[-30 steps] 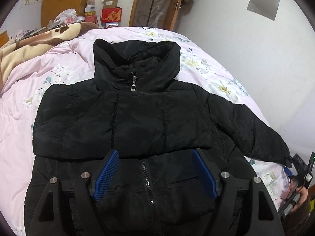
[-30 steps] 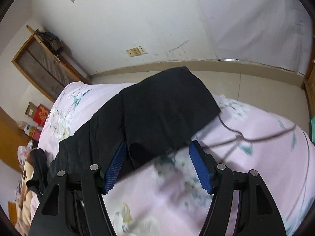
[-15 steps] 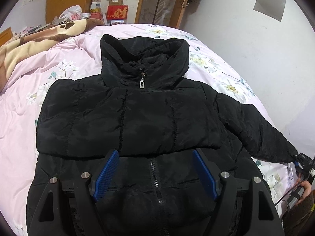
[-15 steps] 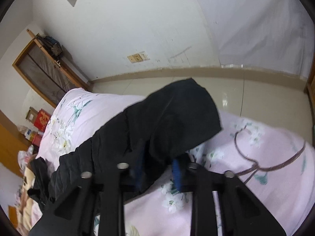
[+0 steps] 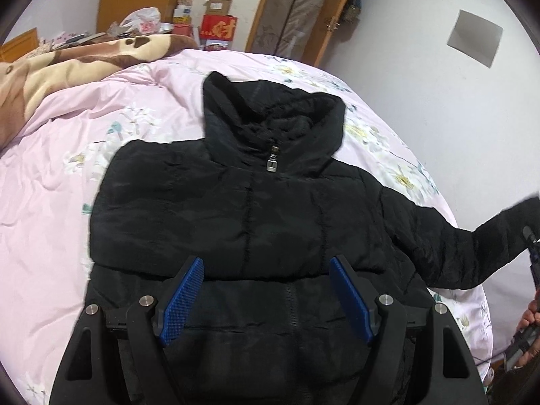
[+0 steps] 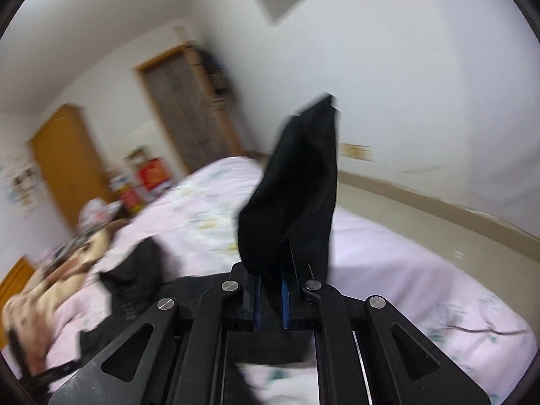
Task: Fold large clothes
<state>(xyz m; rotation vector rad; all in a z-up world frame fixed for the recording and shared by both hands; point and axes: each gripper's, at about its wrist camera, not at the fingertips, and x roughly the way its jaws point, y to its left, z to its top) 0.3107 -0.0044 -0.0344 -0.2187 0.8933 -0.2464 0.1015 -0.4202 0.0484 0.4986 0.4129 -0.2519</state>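
A black padded jacket (image 5: 256,209) lies front-up on my bed, spread over the pink flowered bedspread (image 5: 67,168), collar toward the far end and zipped to the neck, with a silver zip pull (image 5: 272,163) hanging just under the collar. One sleeve is already folded across the chest as a wide band.

My left gripper (image 5: 266,295) hovers over the lower front of the jacket, just below that folded band. Its blue pads (image 5: 184,295) stand wide apart with nothing pinched between them; the zipper line runs beneath the gap.

My right gripper (image 6: 269,298) is clenched on the cuff end of the other sleeve (image 6: 297,185). Its jaws have just been closing, and the black cloth now sits squeezed between the blue pads and stands up above the fingertips, lifted clear of the bedspread. In the left wrist view that same sleeve stretches out to the right edge and rises off the bed, where my right hand (image 5: 530,314) shows at the border.

Beyond the bed, a brown and cream blanket (image 5: 67,64) is bunched at the far left. Against the wall stands a red box (image 5: 217,28) with one large gold Chinese character, 财, below a cardboard box (image 5: 217,5) whose label is too small to read. A white plastic bag (image 5: 141,22) beside them carries red print I cannot make out.
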